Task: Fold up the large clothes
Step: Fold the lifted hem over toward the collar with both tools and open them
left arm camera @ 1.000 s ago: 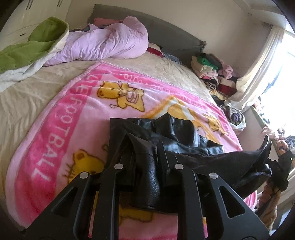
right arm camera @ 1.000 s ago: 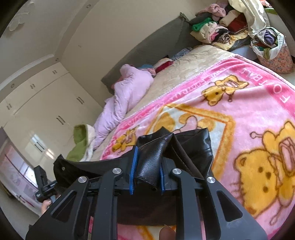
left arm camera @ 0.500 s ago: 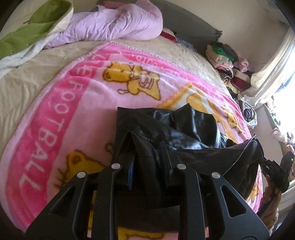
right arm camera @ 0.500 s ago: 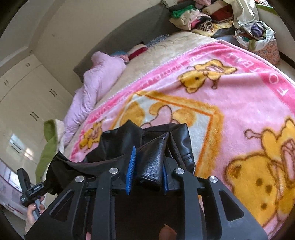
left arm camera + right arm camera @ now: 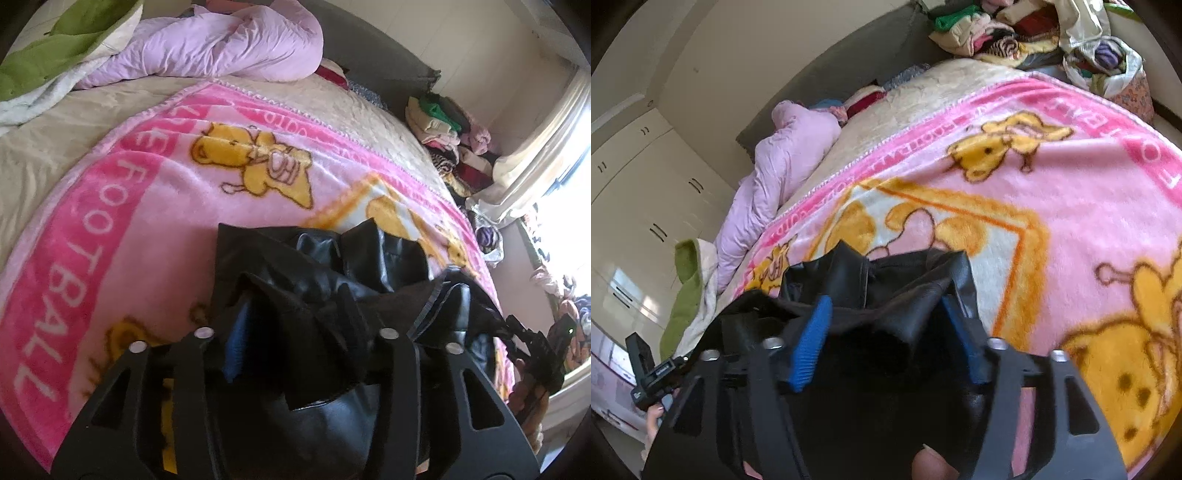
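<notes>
A black leather garment [image 5: 332, 266] lies bunched on the pink cartoon blanket [image 5: 147, 206]. My left gripper [image 5: 295, 325] hangs low over the garment's near edge. Its jaws are opening, and a loose fold sits between them, slack against the blue pad [image 5: 236, 343]. In the right wrist view the same garment [image 5: 886, 280] lies on the blanket [image 5: 1071, 221]. My right gripper [image 5: 886, 332] has its jaws opening wide. The blue pads [image 5: 809, 347] stand clear of the fold between them. Each gripper shows small in the other's view, the right gripper [image 5: 535, 347] and the left gripper [image 5: 650, 373].
A lilac duvet [image 5: 221, 44] and a green-lined blanket [image 5: 66, 44] lie at the head of the bed. Folded clothes [image 5: 450, 133] are piled beside the bed by the curtained window. A stuffed bag [image 5: 1108, 62] stands there too. White wardrobes [image 5: 635, 206] line the far wall.
Both grippers sank toward the bed with the garment's edge. Then both sets of jaws spread apart, and the pinched folds now lie slack between them.
</notes>
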`<move>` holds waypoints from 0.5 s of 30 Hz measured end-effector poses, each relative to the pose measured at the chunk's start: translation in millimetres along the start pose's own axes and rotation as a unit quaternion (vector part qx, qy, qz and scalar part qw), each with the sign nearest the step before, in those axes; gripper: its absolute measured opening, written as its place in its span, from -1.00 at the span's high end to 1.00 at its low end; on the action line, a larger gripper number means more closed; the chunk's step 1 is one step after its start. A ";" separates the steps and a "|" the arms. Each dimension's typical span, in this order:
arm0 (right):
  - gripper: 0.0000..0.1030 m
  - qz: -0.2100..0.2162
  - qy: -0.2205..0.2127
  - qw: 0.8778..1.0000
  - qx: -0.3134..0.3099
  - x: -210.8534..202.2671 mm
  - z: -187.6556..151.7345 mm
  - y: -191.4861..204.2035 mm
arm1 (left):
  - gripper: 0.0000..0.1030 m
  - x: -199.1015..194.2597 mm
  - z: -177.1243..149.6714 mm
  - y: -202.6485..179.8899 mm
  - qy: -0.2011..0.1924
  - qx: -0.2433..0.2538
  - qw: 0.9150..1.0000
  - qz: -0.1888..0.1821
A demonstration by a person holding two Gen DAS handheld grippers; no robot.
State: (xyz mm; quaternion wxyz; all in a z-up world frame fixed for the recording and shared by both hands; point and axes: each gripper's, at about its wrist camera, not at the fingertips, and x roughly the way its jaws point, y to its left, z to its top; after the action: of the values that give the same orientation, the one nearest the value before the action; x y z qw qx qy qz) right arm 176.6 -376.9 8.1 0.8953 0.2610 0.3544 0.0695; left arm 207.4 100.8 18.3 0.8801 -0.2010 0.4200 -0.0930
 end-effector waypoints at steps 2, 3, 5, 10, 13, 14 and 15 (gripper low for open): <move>-0.49 -0.005 -0.010 1.000 -0.015 -3.1 1.7 2.6 | 0.04 -6.5 3.9 -1.8 -0.020 0.002 1.000 0.001; -0.49 -0.012 -0.013 1.000 -0.025 -3.3 2.4 3.8 | 0.03 -8.6 6.0 -2.7 -0.026 0.006 1.000 0.003; -0.49 -0.037 -0.021 0.998 -0.051 -2.8 4.0 7.9 | 0.01 -15.4 11.2 -4.2 -0.044 0.015 0.999 0.013; -0.49 -0.080 -0.016 0.991 -0.105 10.8 7.5 15.2 | -0.01 -3.8 13.3 -0.8 -0.043 0.064 0.993 0.087; -0.49 -0.105 0.002 0.984 -0.142 31.4 8.8 19.2 | -0.01 17.4 8.5 5.5 -0.014 0.084 0.990 0.111; -0.49 -0.111 0.009 0.982 -0.149 38.2 8.4 19.8 | -0.01 26.0 7.0 6.6 -0.003 0.089 0.990 0.110; -0.48 -0.118 0.020 0.980 -0.158 47.0 8.4 20.3 | -0.01 33.7 5.6 6.5 0.007 0.098 0.989 0.112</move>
State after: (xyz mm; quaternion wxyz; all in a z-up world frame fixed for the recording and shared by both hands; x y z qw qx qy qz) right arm 218.2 -348.5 -4.4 0.9200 0.0710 0.3848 0.0235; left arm 232.9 97.0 -4.9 0.8975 -0.0653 0.4347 -0.0360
